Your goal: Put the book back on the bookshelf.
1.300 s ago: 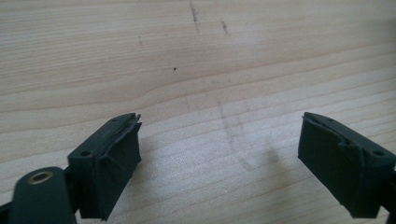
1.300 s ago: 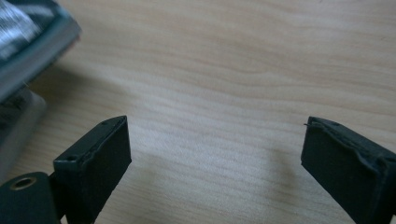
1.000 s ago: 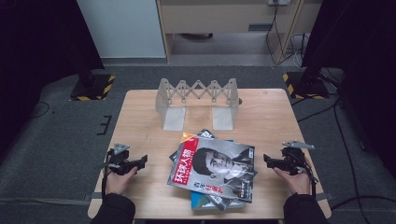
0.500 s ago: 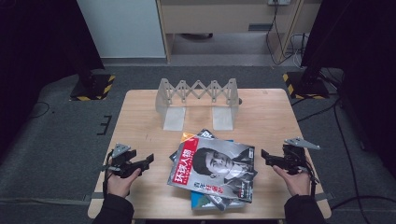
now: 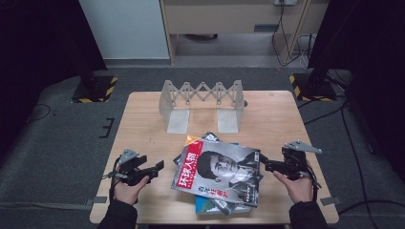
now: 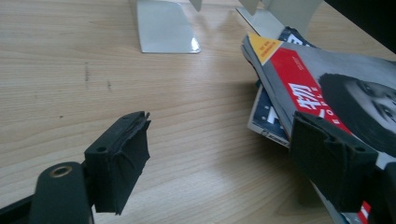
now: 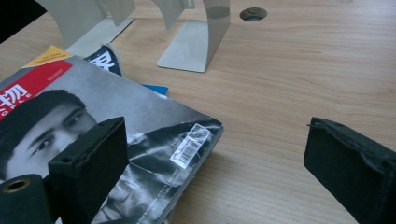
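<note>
A loose stack of magazines [image 5: 217,174] lies at the front middle of the wooden table [image 5: 143,124]. The top one has a grey cover with a portrait and a red title block. My left gripper [image 5: 158,167] hovers just left of the stack, pointing at it, jaws open and holding nothing. In the left gripper view my left gripper [image 6: 224,126] has bare wood between its jaws, and the magazines [image 6: 327,88] lie by the right jaw. My right gripper [image 5: 265,165] is at the stack's right edge, open. In the right gripper view my right gripper [image 7: 217,130] stands over the magazines' [image 7: 116,112] barcode corner without touching it.
A grey folding lattice rack [image 5: 203,95] on two flat feet stands at the back middle of the table, with a foot [image 6: 166,28] [image 7: 191,46] in each gripper view. A round hole [image 7: 253,13] sits in the tabletop behind it. Striped stand bases [image 5: 93,90] rest on the floor.
Both hands have lifted a little. The left gripper has edged right toward the magazines, and the right gripper has shifted slightly toward them. The magazines have not moved.
</note>
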Motion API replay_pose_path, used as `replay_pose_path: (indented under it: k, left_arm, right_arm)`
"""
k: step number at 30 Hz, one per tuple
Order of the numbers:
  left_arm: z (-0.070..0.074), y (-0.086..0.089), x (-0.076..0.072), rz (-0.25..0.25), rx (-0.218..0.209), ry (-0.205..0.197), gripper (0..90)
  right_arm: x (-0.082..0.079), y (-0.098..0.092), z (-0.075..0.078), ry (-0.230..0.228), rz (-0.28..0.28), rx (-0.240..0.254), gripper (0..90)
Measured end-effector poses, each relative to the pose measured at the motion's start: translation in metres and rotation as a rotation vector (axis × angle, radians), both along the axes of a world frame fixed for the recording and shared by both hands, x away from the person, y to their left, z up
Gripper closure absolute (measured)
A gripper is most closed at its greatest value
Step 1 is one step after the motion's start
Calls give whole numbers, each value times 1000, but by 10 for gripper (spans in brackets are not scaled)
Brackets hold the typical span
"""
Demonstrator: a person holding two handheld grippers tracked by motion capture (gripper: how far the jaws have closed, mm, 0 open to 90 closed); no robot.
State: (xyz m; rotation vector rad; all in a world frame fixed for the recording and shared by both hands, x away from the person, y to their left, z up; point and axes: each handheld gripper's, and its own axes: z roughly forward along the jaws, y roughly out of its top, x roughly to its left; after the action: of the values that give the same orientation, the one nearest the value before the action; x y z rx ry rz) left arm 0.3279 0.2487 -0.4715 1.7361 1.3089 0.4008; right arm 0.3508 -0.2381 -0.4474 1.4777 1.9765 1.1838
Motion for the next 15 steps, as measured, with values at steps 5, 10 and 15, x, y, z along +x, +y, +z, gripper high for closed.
replay_pose_path:
  k: [5,10,15]
  left_arm:
    - [0,-11,-5,-42,-7,2,193]
    - [-1,-20,-9,-77,-10,8,207]
    - [-2,-26,-10,-102,-14,18,222]
  right_arm:
    - [-2,7,0,8,15,13,70]
    - [-3,17,-1,15,46,8,71]
    - [-5,28,-4,27,81,2,77]
